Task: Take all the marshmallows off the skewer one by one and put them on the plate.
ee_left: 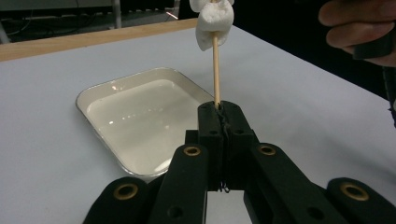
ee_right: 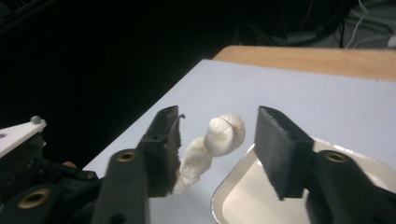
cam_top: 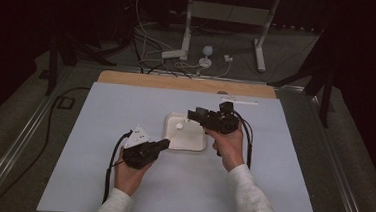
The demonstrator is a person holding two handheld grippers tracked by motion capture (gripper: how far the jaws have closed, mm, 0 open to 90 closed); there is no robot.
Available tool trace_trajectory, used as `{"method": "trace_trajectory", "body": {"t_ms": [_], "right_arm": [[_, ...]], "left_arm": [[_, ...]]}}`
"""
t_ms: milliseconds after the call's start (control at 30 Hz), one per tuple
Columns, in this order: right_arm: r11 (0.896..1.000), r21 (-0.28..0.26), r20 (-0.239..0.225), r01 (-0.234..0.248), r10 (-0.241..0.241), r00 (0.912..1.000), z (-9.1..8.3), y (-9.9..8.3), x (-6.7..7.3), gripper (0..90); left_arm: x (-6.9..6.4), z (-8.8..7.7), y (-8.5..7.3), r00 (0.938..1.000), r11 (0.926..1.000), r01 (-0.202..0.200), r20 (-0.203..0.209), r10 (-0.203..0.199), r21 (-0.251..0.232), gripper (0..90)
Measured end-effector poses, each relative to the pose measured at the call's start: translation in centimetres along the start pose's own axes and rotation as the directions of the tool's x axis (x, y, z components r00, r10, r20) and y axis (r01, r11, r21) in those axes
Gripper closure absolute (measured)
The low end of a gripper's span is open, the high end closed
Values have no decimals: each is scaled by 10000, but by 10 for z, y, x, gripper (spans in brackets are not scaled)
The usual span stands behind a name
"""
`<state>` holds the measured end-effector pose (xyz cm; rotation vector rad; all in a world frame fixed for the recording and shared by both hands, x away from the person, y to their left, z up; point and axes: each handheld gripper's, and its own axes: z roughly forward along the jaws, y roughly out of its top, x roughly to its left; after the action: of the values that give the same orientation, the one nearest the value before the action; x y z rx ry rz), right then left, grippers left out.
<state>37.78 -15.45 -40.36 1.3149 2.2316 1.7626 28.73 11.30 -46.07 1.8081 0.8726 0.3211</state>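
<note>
1. Holding a thin wooden skewer (ee_left: 216, 70) upright, the left hand-held gripper (ee_left: 219, 108) has its two black jaws pressed together on the stick's lower end, just beside the near rim of the shallow white rectangular metal tray (ee_left: 93, 91).
2. Two soft white marshmallows (ee_right: 212, 147) sit threaded near the top of the skewer, raised above the tray and the pale blue-grey surface (cam_top: 99, 130).
3. The right hand-held gripper (ee_right: 217, 142) stands wide open, one jaw on each side of the marshmallows, neither pad clearly touching them.
4. In the high view the right hand-held gripper (cam_top: 195, 115) hangs over the far part of the tray (cam_top: 172, 120), while the left hand-held gripper (cam_top: 166, 143) sits at the tray's near left edge.
5. The step in hand looks like taking hold of the marshmallows on the stick, either to slide them along it or to pull them off over the tray.
6. The next move calls for closing the right jaws gently, since the marshmallows would squash easily, and for moving straight along the skewer.
7. The left grip must stay firm, or the stick may tilt or slip.
</note>
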Motion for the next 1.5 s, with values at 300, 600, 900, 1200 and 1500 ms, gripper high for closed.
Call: {"method": "trace_trajectory", "body": {"t_ms": [300,600,900,1200,1500], "right_arm": [[9945,253,-511,-1016,1028,9934,7,-2,-5,701],[9933,193,-598,-1140,1150,9916,4,0,-4,770],[9965,-233,-358,-806,797,9962,-1,2,0,793],[9884,-1307,79,-776,793,9968,-17,13,-2,805],[9957,-917,550,-113,164,9984,-25,15,-5,790]], "left_arm": [[-3,1,0,9998,9999,-140,134,141,-87,898],[-4,2,-1,9992,9993,-324,241,328,-171,900],[-5,1,-1,9980,9981,-587,242,592,-202,900],[-5,1,-3,9963,9963,-852,121,851,74,900],[-3,0,-2,9983,9983,-581,38,582,-105,900]]}}
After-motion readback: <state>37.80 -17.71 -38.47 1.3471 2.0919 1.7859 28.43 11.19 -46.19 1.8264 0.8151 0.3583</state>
